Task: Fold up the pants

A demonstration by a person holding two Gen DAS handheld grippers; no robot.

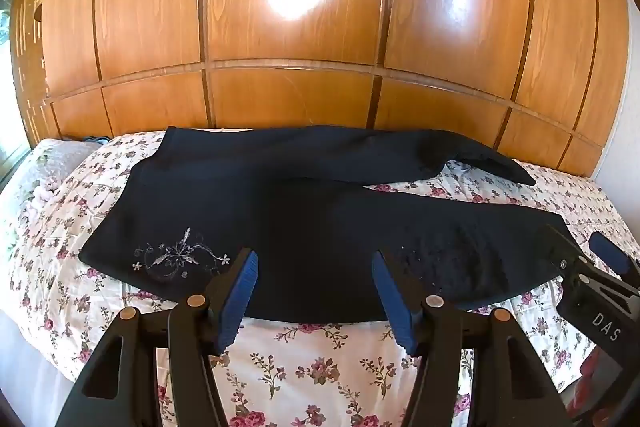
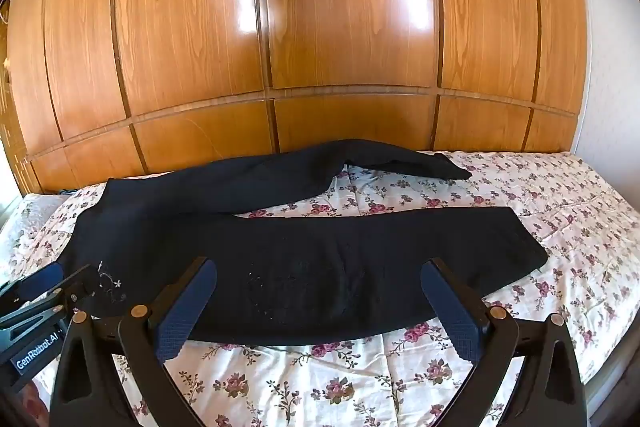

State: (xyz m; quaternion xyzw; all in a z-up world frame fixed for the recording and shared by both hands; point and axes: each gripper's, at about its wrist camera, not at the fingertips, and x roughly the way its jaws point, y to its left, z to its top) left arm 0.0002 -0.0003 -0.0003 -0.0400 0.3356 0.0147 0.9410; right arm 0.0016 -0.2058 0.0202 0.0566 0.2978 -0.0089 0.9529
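Black pants [image 1: 280, 211] lie spread flat across the bed, waist at the left, both legs reaching right and parted in a V. A pale flower embroidery [image 1: 180, 259] marks the near hip. My left gripper [image 1: 314, 261] hovers open over the near edge by the upper thigh, nothing between its blue pads. My right gripper [image 2: 320, 269] stands wide open above the near leg [image 2: 360, 259], also with nothing in it. The far leg [image 2: 360, 163] bends near its hem. Each gripper shows at the edge of the other's view: right gripper [image 1: 588, 259], left gripper [image 2: 60, 287].
The floral bedspread [image 1: 320, 367] covers the bed. A glossy wooden wardrobe [image 1: 300, 27] rises right behind the bed's far edge. A pillow [image 1: 36, 167] lies at the left end, by a bright window. A white wall [image 2: 612, 67] borders the right side.
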